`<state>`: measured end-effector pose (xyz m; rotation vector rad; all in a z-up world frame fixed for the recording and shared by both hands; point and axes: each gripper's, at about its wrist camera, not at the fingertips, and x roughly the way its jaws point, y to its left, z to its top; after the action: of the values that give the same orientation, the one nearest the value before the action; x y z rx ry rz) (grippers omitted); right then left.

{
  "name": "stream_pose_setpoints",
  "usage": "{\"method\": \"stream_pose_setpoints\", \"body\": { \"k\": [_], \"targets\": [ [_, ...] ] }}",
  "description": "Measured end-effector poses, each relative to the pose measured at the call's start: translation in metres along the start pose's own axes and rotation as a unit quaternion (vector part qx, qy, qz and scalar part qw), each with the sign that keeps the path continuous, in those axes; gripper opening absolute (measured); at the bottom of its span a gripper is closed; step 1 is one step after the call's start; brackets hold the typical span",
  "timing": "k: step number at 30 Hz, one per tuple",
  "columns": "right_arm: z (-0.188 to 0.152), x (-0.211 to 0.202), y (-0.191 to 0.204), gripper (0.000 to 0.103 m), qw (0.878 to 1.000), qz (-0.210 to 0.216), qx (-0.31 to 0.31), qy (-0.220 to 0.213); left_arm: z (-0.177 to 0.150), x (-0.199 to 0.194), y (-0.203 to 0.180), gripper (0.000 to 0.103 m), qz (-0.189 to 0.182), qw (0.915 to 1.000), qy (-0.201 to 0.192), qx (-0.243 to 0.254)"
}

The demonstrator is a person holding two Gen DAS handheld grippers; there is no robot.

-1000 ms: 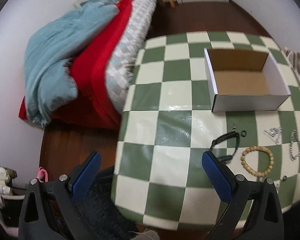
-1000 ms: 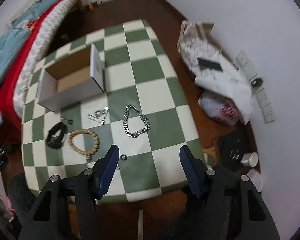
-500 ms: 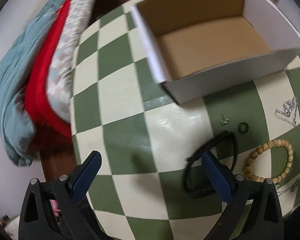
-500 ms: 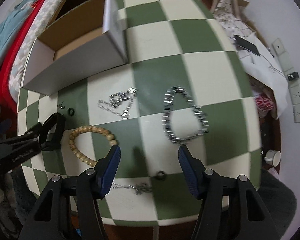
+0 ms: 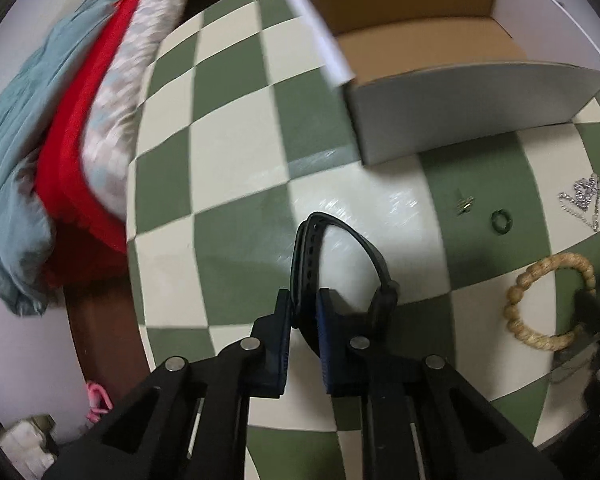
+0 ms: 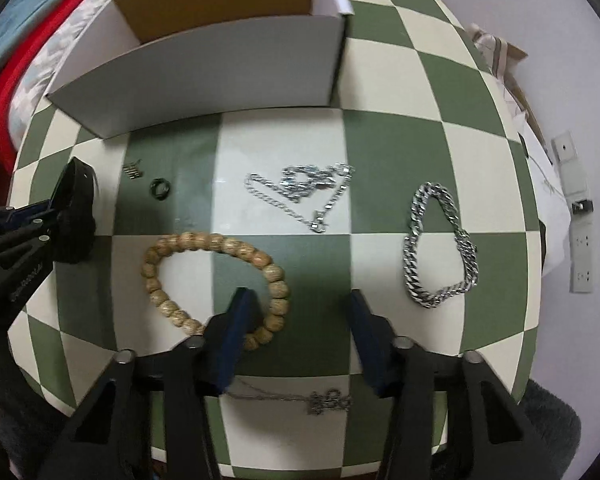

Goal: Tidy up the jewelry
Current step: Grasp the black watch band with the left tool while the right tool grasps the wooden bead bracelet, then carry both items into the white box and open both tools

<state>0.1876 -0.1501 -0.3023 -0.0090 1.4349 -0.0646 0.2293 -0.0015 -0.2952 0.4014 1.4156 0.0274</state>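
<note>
Table (image 6: 384,76): green-and-cream checked cloth under my view.
Bedding (image 5: 60,132): teal, red and grey-white layers piled at ten o'clock, off the table edge.
Floor (image 5: 100,344): dark brown wood, eight o'clock.
Pink object (image 5: 98,400): lies on that floor, too small to identify.
Wall sockets (image 6: 580,256): white plates, three o'clock.

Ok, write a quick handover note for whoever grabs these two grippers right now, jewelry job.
Left gripper: jaws have just closed on the black strap band, pinched at the table's left side.
Right gripper: jaws have just been closing, still open, one finger inside the wooden bead bracelet, nothing gripped.
On the checkered table: heavy silver chain bracelet, thin silver chain, small dark ring, another chain under the right gripper.
Cardboard box: nothing visible inside.
Left: move every piece into the box.
</note>
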Motion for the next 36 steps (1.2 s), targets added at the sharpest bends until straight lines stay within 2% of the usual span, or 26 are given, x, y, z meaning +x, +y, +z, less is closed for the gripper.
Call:
{"method": "stream_pose_setpoints", "body": {
  "k": [1,2,3,12,25,32,36],
  "targets": [
    [-0.001,-0.001,0.004,0.030,1.000,-0.001,-0.004,-0.002,-0.003,0.001,0.003,0.010,0.002,1.0000,0.001,-0.008],
    [-0.002,-0.002,0.007,0.015,1.000,-0.005,-0.008,-0.003,-0.007,0.001,0.005,0.010,0.002,0.9999,0.001,-0.014],
    [-0.004,-0.003,0.009,0.010,1.000,-0.011,-0.010,-0.001,-0.010,0.001,0.008,0.010,0.001,0.9998,0.001,-0.022],
    [-0.021,-0.011,0.000,0.010,0.999,-0.033,-0.004,-0.005,-0.019,-0.018,0.011,0.004,0.004,0.9980,-0.029,-0.056],
    [-0.034,-0.083,-0.002,0.009,0.994,-0.042,0.013,-0.099,-0.026,-0.080,0.018,0.004,-0.017,0.9915,-0.094,-0.088],
    [-0.001,-0.103,-0.035,0.009,0.991,-0.034,0.016,-0.131,-0.022,-0.113,0.022,0.004,-0.031,0.9865,-0.127,-0.099],
    [0.014,-0.124,-0.039,0.009,0.987,-0.030,0.018,-0.156,-0.012,-0.136,0.027,0.004,-0.040,0.9818,-0.151,-0.108]
  ]
}}
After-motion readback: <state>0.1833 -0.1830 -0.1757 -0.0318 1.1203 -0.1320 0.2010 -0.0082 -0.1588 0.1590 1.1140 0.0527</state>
